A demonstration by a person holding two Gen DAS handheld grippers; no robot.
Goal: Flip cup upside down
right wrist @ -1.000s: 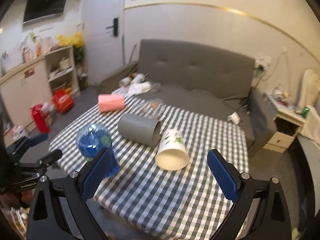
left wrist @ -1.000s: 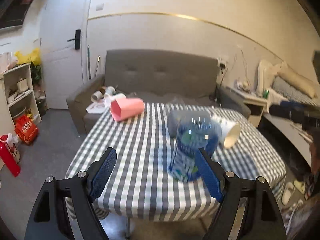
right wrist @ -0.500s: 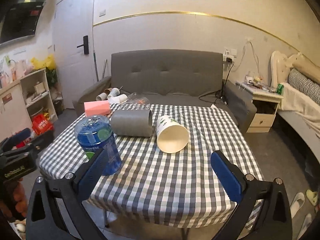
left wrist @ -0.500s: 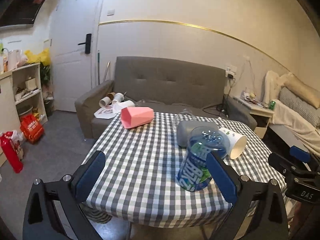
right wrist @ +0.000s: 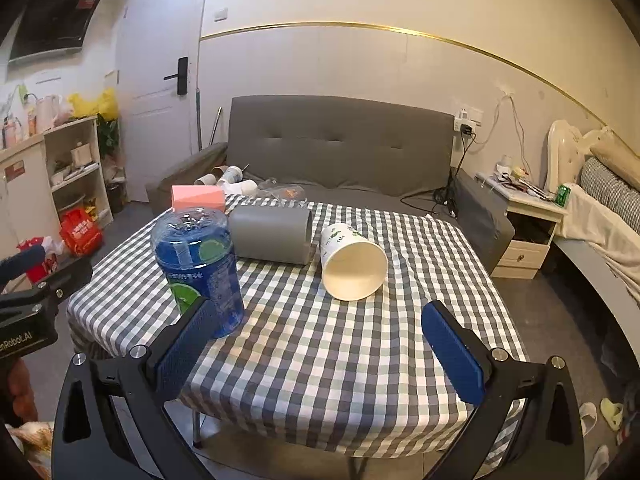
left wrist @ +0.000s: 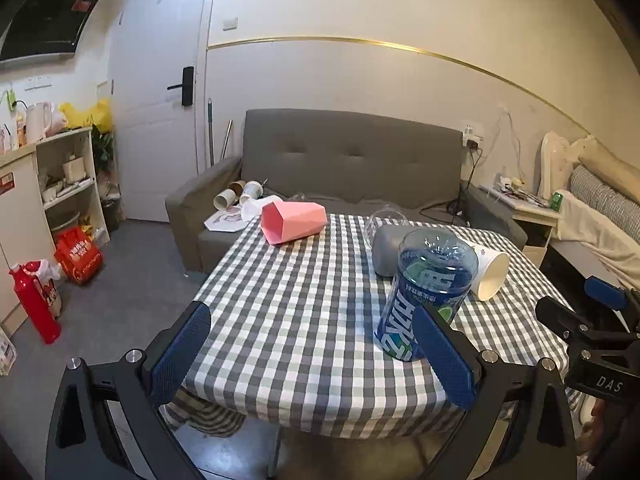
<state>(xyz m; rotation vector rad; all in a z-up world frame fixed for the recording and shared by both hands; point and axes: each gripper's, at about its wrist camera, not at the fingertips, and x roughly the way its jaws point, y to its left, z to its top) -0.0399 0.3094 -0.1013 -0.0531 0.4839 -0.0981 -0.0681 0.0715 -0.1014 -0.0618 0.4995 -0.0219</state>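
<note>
On the checked table (right wrist: 320,340) several cups lie on their sides: a white paper cup (right wrist: 352,264) with its mouth toward me, a grey cup (right wrist: 272,234) and a pink cup (left wrist: 294,222). A blue transparent cup (right wrist: 198,264) stands with its closed end up at the near left; it also shows in the left wrist view (left wrist: 426,292). My left gripper (left wrist: 312,354) is open and empty, before the table's near edge. My right gripper (right wrist: 320,350) is open and empty, over the near edge, short of the white paper cup (left wrist: 490,274).
A grey sofa (right wrist: 340,148) with loose cups stands behind the table. A clear cup (left wrist: 384,216) lies at the table's far side. Shelves (left wrist: 68,184) and a red extinguisher (left wrist: 34,304) stand left. A nightstand (right wrist: 524,220) and bed are right.
Both grippers have drawn back and levelled out, so the table now sits farther off and more centred. Both stay open and empty. The cups have not moved.
</note>
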